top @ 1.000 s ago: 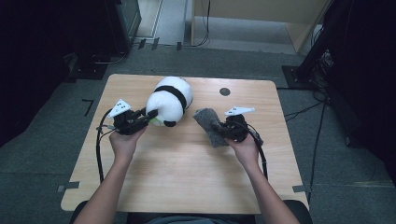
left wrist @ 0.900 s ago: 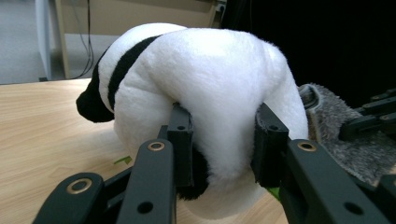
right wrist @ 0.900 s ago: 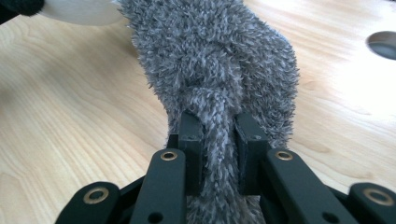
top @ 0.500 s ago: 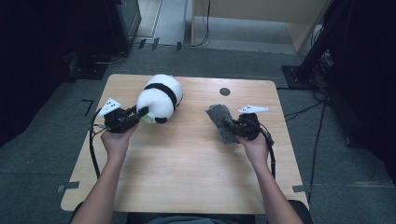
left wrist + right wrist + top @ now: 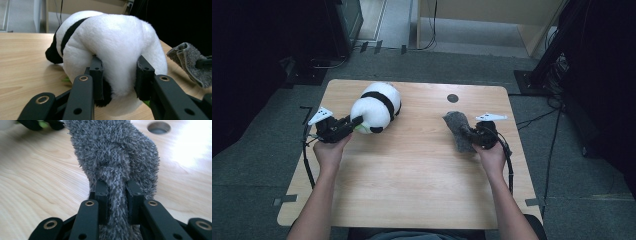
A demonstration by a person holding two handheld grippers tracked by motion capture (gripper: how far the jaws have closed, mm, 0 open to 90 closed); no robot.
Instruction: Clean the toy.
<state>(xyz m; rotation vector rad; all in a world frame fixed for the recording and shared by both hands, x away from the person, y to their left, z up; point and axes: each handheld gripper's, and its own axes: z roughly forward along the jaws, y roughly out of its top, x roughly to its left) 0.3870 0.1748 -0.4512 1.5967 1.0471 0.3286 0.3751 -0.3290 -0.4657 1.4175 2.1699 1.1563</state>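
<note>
High view, left gripper [image 5: 357, 120] pinching panda [image 5: 376, 107] at table [image 5: 422, 190] left, right gripper [image 5: 469, 134] clamping cloth [image 5: 457, 131] at right; left gripper view, plush bulging, risking slip; right gripper view, thin fold risking pull-out.

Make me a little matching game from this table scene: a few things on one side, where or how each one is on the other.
Things:
1. panda plush
2. grey fuzzy cloth
3. round hole in the table
4. left gripper

Descriptions:
A. pinched in the right gripper
B. far side of the tabletop, beyond the cloth
C. white with black bands
D. jaws pressed into white plush

Pairs: 1-C, 2-A, 3-B, 4-D
</note>
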